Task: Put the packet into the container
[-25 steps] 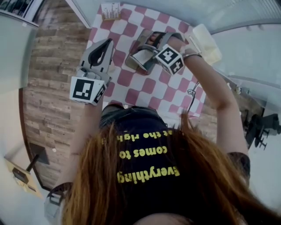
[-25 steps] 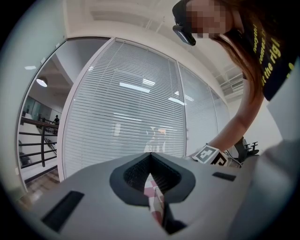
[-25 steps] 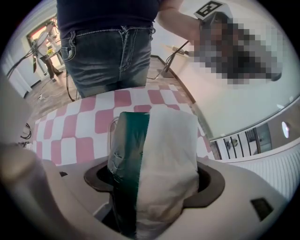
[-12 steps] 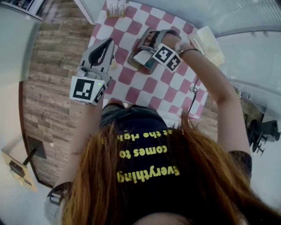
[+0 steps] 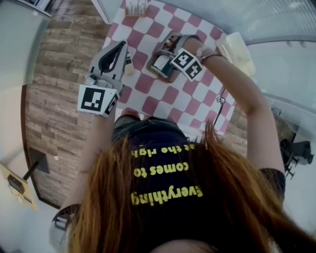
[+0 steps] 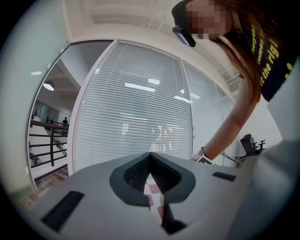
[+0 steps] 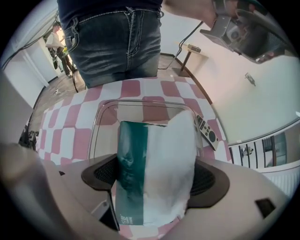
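The green and white packet (image 7: 154,173) stands between the jaws of my right gripper (image 7: 154,180), with its far end down inside the clear plastic container (image 7: 101,122). The jaws are opening, and the pads sit at the packet's sides without clearly pressing on it. In the head view the right gripper (image 5: 165,52) is over the container (image 5: 165,76) on the checkered table, and a bit of the packet (image 5: 160,64) shows inside. My left gripper (image 5: 121,45) hangs to the container's left, jaws together and holding nothing (image 6: 151,157).
The table has a red and white checkered cloth (image 5: 168,104). A remote control (image 7: 206,131) lies beside the container. A cream-coloured object (image 5: 237,49) sits at the table's right edge and a small holder (image 5: 136,7) at its far end. A cable (image 5: 219,101) hangs off the right side.
The right gripper has carried the packet further over the container and lowered its end inside. The left gripper has hardly moved.
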`<control>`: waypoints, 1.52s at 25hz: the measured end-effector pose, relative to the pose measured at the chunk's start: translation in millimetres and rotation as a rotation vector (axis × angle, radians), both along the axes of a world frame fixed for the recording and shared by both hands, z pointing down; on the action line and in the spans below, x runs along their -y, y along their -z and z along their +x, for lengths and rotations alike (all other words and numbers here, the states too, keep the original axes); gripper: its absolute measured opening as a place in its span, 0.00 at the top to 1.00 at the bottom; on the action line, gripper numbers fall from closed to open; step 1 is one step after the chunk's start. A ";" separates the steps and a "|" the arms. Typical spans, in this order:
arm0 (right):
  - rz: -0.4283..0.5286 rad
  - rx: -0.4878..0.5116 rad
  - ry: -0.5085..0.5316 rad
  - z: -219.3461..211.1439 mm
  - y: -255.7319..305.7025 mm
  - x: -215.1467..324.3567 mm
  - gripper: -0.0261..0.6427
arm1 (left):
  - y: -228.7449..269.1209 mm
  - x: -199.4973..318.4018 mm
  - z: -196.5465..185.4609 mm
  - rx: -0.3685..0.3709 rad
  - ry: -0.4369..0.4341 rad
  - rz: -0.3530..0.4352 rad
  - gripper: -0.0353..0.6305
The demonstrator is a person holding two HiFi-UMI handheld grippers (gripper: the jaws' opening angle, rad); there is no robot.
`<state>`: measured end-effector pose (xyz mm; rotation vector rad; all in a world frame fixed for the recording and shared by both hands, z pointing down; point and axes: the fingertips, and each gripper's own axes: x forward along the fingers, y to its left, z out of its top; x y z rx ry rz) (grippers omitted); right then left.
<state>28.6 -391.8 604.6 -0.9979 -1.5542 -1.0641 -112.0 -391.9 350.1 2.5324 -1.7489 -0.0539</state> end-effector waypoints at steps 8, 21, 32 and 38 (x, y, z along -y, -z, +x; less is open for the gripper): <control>-0.042 -0.028 -0.040 4.8 17.9 7.6 0.32 | 0.5 -0.1 -1.3 -0.002 -0.003 0.002 0.95; 0.012 -0.053 -0.024 15.8 49.6 10.1 0.90 | 0.2 -1.4 3.0 0.001 -0.023 0.006 0.95; -0.019 -0.061 -0.097 18.7 65.2 5.4 0.94 | 3.7 -8.1 1.3 0.001 -0.034 0.017 0.95; -0.030 -0.029 -0.183 20.3 80.6 7.3 0.94 | 4.7 -8.2 6.7 -0.004 -0.066 0.022 0.95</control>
